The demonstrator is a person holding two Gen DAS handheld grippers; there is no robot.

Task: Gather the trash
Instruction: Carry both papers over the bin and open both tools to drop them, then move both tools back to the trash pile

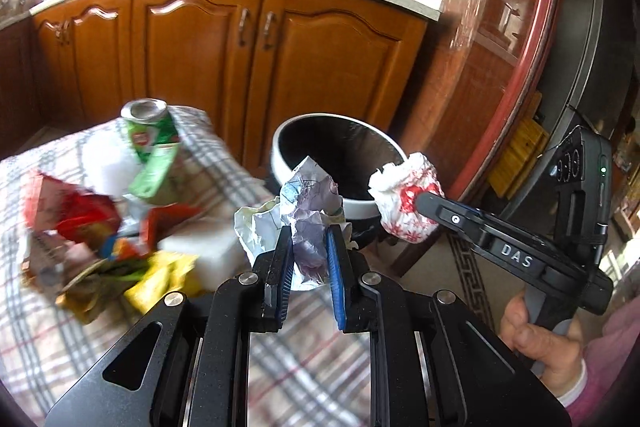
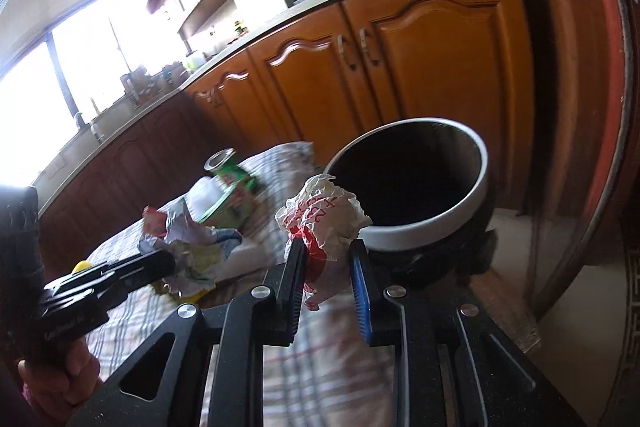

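Left wrist: left gripper (image 1: 308, 259) nearly closed, clamping crumpled purple-white paper (image 1: 306, 203) near the bin (image 1: 340, 163).
Right wrist: right gripper (image 2: 328, 263) pinching red-white wrapper wad (image 2: 324, 219) just beside the bin rim.

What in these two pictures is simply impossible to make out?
- Bin inside: black shadow in both views; contents unknown.
- Wrapper pile on the checked cloth: motion blur in the left view; print unreadable.
- Green can: label blurred in both views.
- Lilac paper wad in the left gripper: its lower part hidden by the pads.
- Red-and-white wad in the right gripper: lettering too crumpled.
- Window, right view: washed out by glare.
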